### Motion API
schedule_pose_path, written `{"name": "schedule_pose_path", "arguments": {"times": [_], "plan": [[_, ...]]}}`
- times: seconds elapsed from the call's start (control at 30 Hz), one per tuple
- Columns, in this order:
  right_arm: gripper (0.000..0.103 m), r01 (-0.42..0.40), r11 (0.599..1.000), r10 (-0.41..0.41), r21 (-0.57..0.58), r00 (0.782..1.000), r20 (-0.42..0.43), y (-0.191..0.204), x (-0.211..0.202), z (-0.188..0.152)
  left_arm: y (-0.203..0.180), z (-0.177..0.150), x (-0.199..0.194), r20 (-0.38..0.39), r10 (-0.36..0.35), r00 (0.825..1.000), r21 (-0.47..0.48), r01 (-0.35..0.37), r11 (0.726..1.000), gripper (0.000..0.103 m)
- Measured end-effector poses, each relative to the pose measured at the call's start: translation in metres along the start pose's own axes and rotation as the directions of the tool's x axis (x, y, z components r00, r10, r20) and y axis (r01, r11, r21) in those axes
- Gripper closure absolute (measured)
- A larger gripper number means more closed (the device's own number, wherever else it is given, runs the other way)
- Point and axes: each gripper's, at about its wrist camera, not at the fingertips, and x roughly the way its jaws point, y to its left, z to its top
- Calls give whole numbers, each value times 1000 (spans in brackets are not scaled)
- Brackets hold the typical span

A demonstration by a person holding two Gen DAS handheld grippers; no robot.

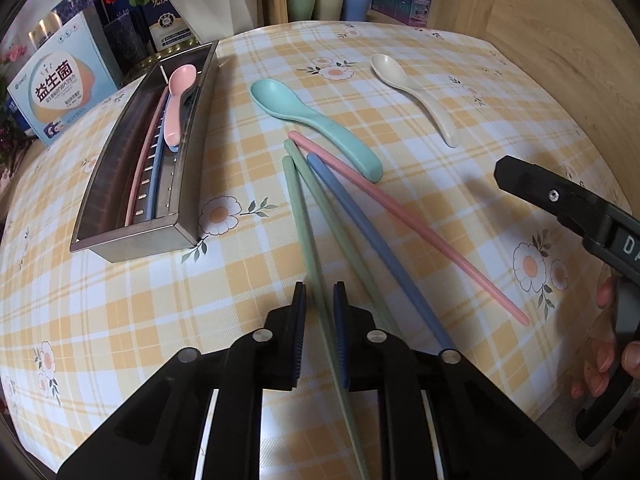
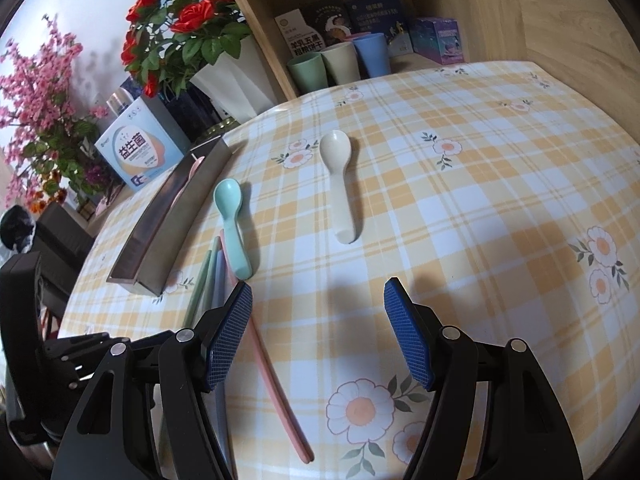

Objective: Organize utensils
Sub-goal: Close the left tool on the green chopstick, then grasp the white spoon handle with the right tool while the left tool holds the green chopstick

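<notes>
While the yellow-and-white checked tablecloth with daisy print (image 1: pixel 400 92) covers the whole work surface, the long stainless-steel utensil tray (image 1: pixel 120 240) sits at its left side, angled away from the camera. Tray already holds a pink plastic spoon (image 1: pixel 178 96), lying over a blue chopstick (image 1: pixel 154 184) and next to a pink chopstick (image 1: pixel 138 184) along the perforated floor.

Loose on the cloth, right of the tray: teal plastic spoon (image 1: pixel 312 124), bowl toward the far side, handle end touching or just over the second pink chopstick (image 1: pixel 420 232). Cream plastic spoon (image 1: pixel 416 96) lies well apart, further right, nothing touching it. Beside the loose pink stick: a loose blue chopstick (image 1: pixel 372 236) and two green chopsticks, fanned out from near the teal handle toward the camera.

Left gripper (image 1: pixel 319 300): jaws nearly closed, pads on either side of the left green chopstick (image 1: pixel 304 232), which runs straight through the narrow gap and out under the gripper body. Looks clamped; stick's far end is on or near the cloth. The other green chopstick (image 1: pixel 332 220) passes just right of the jaws, not gripped.

Right gripper (image 2: pixel 318 312): jaws wide apart, nothing between them, hanging over bare cloth near the cream spoon's handle side. Its left finger sits over the chopstick bundle in the right wrist view; contact can't be judged.
</notes>
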Motion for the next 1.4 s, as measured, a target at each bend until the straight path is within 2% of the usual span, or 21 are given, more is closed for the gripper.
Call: {"name": "schedule_pose_path", "arguments": {"times": [0.13,0.33,0.5,0.7,0.93,1.07,1.17,1.3,1.4], "plan": [[37,-4,1000,4,12,1000,-12,-1,3,-1,0,-3,-1,8,-5,1000,-6,5,1000,96],[37,1,1000,-1,7,1000,-23,1,5,-3,15,-12,-7,13,-28,1000,-79,29,996,98],[37,5,1000,-5,1,1000,-27,2,6,-4,27,-12,-22,56,-24,998,-124,31,992,98],[37,9,1000,-10,-3,999,-34,4,6,-5,28,-9,-37,120,-34,992,-123,49,991,98],[37,15,1000,-15,9,999,-34,0,6,0,26,-7,-43,161,-52,986,-118,72,990,98],[38,29,998,-29,-57,1000,3,0,7,20,31,-8,-47,182,-61,981,-137,87,987,98],[44,38,992,-38,-122,999,7,1,17,41,36,-10,-49,190,-65,980,-153,96,984,98],[58,69,980,-74,-189,997,-20,3,40,66,45,-13,-52,202,-72,977,-179,109,978,98],[59,74,978,-86,-196,995,-55,4,59,77,51,-16,-55,214,-76,974,-194,119,974,98]]}}
